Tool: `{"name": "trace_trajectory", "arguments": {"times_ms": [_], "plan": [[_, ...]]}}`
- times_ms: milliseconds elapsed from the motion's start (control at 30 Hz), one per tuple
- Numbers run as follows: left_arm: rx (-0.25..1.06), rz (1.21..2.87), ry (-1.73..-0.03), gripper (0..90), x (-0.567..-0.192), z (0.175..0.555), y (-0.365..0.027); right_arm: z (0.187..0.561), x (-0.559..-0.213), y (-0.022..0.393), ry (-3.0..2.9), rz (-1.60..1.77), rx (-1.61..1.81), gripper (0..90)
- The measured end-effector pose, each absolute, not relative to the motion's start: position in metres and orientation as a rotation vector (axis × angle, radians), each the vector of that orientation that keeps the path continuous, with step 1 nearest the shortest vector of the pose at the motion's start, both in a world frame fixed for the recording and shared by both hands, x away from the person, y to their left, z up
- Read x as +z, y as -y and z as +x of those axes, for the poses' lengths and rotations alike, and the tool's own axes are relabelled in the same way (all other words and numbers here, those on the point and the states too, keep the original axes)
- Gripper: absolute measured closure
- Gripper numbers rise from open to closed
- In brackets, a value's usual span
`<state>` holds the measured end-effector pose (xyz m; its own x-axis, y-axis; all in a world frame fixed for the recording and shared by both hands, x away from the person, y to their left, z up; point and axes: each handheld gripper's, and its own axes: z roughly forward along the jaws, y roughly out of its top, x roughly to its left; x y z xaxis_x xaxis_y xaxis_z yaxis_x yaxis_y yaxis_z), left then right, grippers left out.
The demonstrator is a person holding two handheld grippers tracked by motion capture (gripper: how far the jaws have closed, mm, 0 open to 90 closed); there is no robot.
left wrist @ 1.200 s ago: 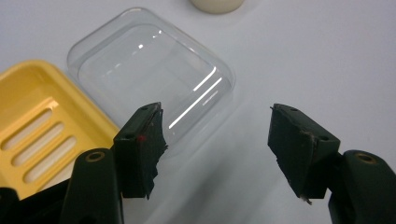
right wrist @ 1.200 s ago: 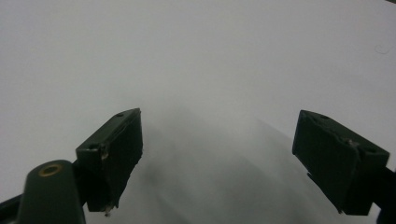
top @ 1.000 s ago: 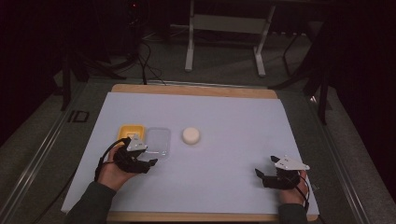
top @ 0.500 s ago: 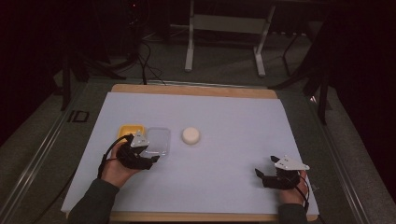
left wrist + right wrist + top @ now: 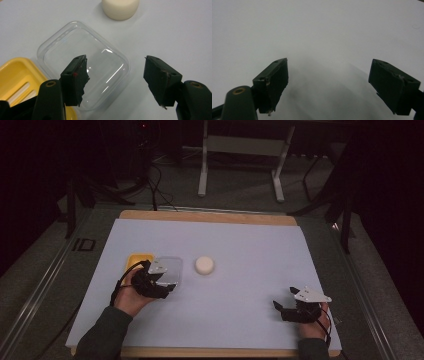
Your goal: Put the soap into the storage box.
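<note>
Over the clear plastic lid (image 5: pixel 85 63) at the worktop's (image 5: pixel 250 250) near-left, the left tongs (image 5: pixel 116 75) hover with jaws apart, one jaw above the lid's middle, the other past its edge over bare surface; whether either touches it cannot be told. At the lid's nine o'clock in the high view sits a yellow tray (image 5: pixel 136 261), just beside it. A white round block (image 5: pixel 204 265) lies near, at the lid's three o'clock. Toward four o'clock on the worktop, the right tongs (image 5: pixel 328 85) are spread wide over bare white surface, holding nothing.
</note>
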<state>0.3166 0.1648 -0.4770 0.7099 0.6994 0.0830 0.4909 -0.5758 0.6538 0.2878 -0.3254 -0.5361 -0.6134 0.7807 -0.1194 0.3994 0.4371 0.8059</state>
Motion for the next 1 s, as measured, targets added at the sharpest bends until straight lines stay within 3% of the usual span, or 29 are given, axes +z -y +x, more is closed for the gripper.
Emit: {"name": "trace_trajectory", "arguments": {"times_ms": [1000], "plan": [[0.428,2.352,-0.857,35.7,-0.473,0.341,-0.136,0.288,-0.536,0.326,-2.209,0.993,1.063,16.1]]}}
